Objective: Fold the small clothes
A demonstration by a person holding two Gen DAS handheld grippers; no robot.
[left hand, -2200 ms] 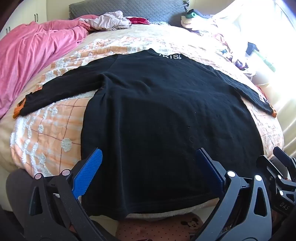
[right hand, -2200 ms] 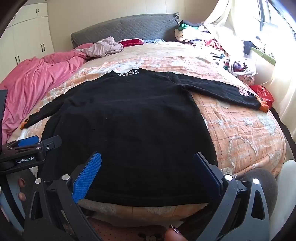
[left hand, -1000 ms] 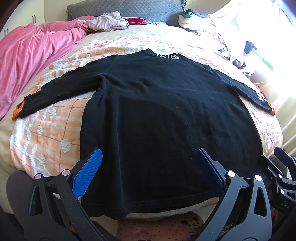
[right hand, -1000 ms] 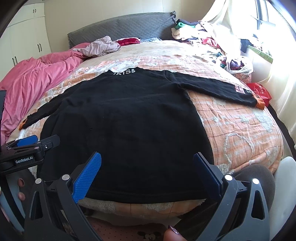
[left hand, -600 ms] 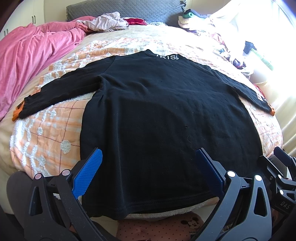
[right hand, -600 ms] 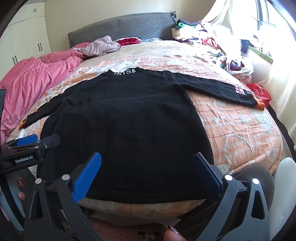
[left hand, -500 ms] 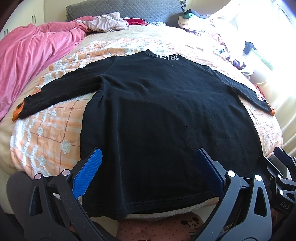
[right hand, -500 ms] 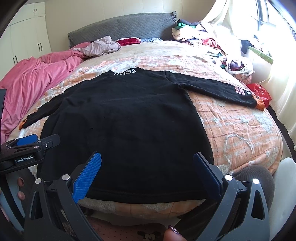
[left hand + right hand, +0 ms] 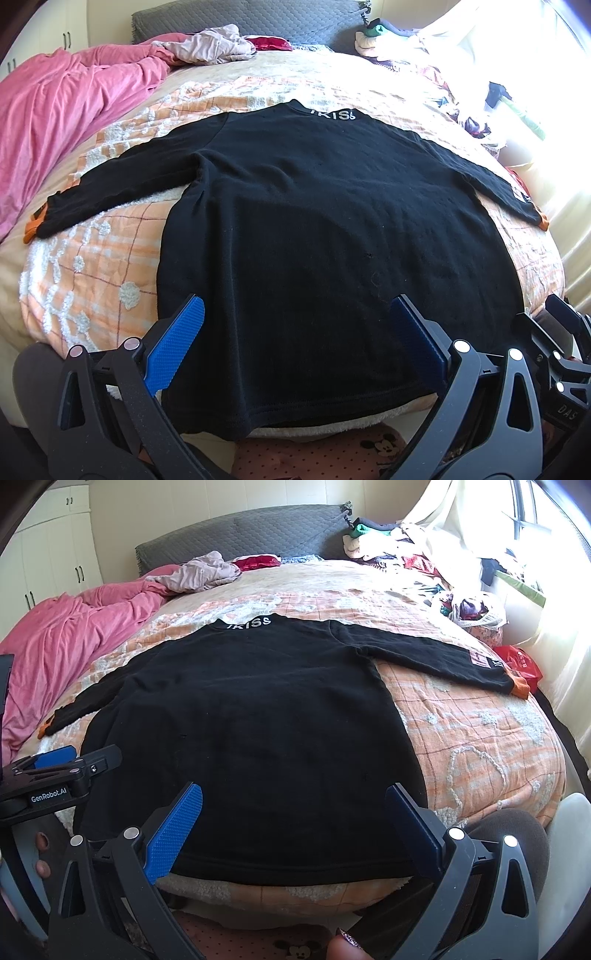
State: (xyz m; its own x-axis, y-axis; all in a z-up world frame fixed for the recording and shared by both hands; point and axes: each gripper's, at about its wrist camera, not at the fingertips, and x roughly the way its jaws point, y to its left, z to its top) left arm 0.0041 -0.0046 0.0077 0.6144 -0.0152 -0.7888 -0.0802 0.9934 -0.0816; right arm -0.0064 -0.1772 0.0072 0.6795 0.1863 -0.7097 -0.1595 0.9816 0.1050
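Note:
A black long-sleeved top (image 9: 325,236) with orange cuffs and white lettering at the collar lies flat on the bed, sleeves spread to both sides; it also shows in the right wrist view (image 9: 255,731). My left gripper (image 9: 295,339) is open and empty, just short of the hem at the bed's near edge. My right gripper (image 9: 291,823) is open and empty over the hem, to the right of the left one. The left gripper's body shows in the right wrist view (image 9: 59,771), and the right gripper's in the left wrist view (image 9: 561,332).
The bed has an orange checked blanket (image 9: 480,734). A pink duvet (image 9: 62,122) lies bunched on the left. Loose clothes (image 9: 199,572) lie by the grey headboard (image 9: 258,531). A clothes pile (image 9: 417,557) and a red bag (image 9: 517,664) sit by the bright window on the right.
Both views have shifted only slightly. The top lies as before and both grippers stay open.

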